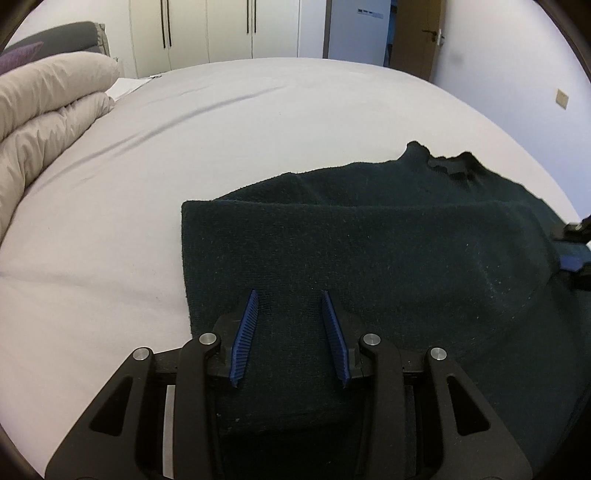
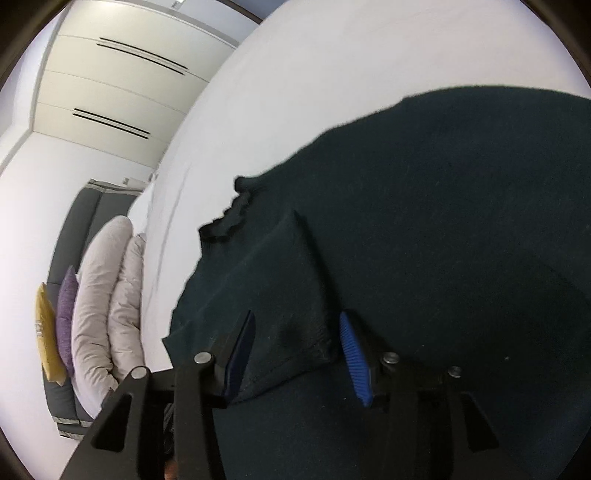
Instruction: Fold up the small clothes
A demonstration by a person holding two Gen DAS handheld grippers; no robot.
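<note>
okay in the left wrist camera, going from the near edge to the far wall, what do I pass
left tool → dark green sweater → sweater's collar → bare white bed sheet → white wardrobe doors.

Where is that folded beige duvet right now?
In the left wrist view the folded beige duvet lies at the far left of the bed, well apart from the dark sweater, with purple and yellow cushions beside it.
</note>
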